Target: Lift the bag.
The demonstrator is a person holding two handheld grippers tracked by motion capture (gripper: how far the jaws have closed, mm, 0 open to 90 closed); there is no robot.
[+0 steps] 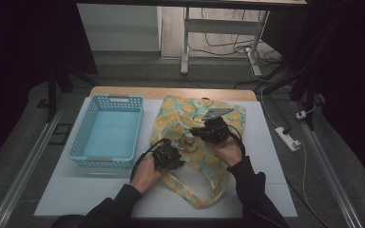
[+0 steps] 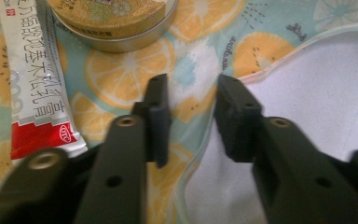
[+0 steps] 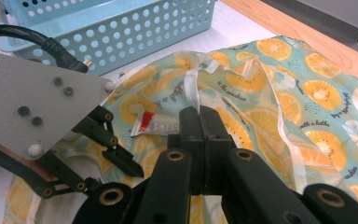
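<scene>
A light blue perforated basket [image 1: 107, 130] sits at the white tabletop's [image 1: 271, 161] left side, near its far edge; a power strip [image 1: 287, 138] lies beyond the right edge.

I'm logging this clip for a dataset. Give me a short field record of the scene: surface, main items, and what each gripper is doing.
surface: white table
bag: orange-print fabric bag, lying flat
basket: blue perforated basket, left of the bag
on the bag: round tin; red-and-white sachet
left gripper: jaws apart, astride the bag's edge, pads not pressing
right gripper: shut on the bag's white strap
</scene>
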